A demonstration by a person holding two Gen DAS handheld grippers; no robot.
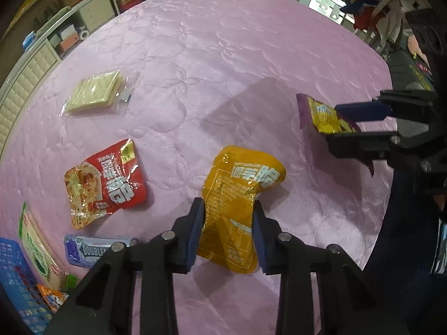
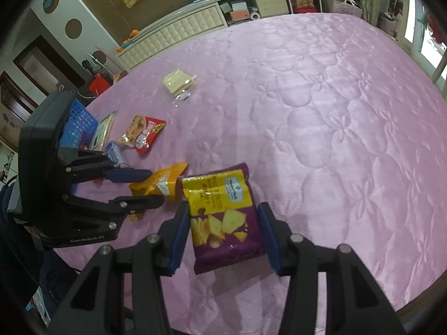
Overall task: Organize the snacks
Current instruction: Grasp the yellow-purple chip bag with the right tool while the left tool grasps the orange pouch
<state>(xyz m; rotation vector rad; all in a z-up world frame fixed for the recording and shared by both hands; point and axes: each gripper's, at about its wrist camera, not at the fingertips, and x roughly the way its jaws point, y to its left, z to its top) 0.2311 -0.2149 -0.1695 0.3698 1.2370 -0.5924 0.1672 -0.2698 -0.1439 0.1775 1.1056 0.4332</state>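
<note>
Left gripper: clenched on orange packet over pink quilt; right gripper: grasping purple chip bag; red packet, crackers, gum on quilt; blue basket at edge.

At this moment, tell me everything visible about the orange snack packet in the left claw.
The orange snack packet is a glossy, crinkled foil or plastic pouch, deep yellow-orange, with large pale characters at its upper end and a panel of fine print below. It is squeezed at the waist, so it bulges above and below. The left claw has it between its blue pads, which press both sides. In the right wrist view it seems tilted up off the pink quilt, though whether an end touches is unclear.
</note>
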